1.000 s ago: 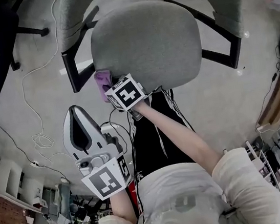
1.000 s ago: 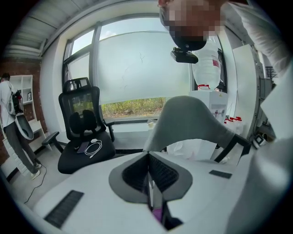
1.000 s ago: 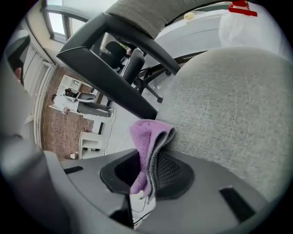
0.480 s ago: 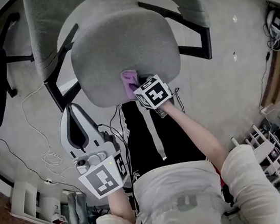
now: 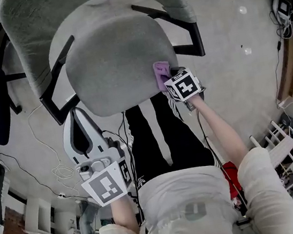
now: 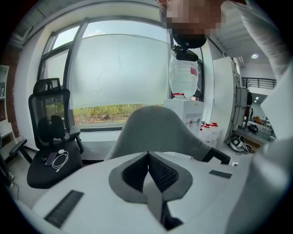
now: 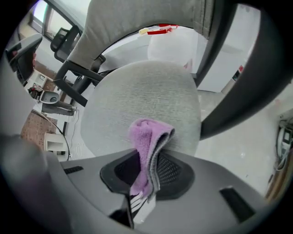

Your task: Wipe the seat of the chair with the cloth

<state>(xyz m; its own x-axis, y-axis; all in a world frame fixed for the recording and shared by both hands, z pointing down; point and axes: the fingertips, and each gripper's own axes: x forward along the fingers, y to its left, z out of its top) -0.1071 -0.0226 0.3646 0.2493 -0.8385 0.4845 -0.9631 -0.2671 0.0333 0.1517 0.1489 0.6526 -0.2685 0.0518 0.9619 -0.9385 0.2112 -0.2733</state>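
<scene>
The grey chair seat [image 5: 113, 53] fills the upper middle of the head view, with its backrest [image 5: 30, 22] beyond it. My right gripper [image 5: 166, 81] is shut on a folded purple cloth [image 5: 161, 72], which rests on the seat's front right edge. In the right gripper view the cloth [image 7: 149, 139] sticks up from between the jaws of the right gripper [image 7: 149, 162] and lies against the seat [image 7: 142, 93]. My left gripper [image 5: 77, 115] hangs shut and holds nothing, low at the left, off the chair. In its own view the left gripper [image 6: 148, 156] points at the backrest [image 6: 153, 130].
The chair's black armrests [image 5: 54, 72] flank the seat. A black office chair [image 6: 48, 123] with a white cable on it stands at the left. Loose cables [image 5: 62, 171] lie on the floor. A person's black striped trousers [image 5: 160, 139] are just below the seat. A shelf rack [image 5: 286, 148] is at the right.
My right gripper has slid the cloth along the seat's front edge, from the front left to the front right. The left gripper has stayed where it was.
</scene>
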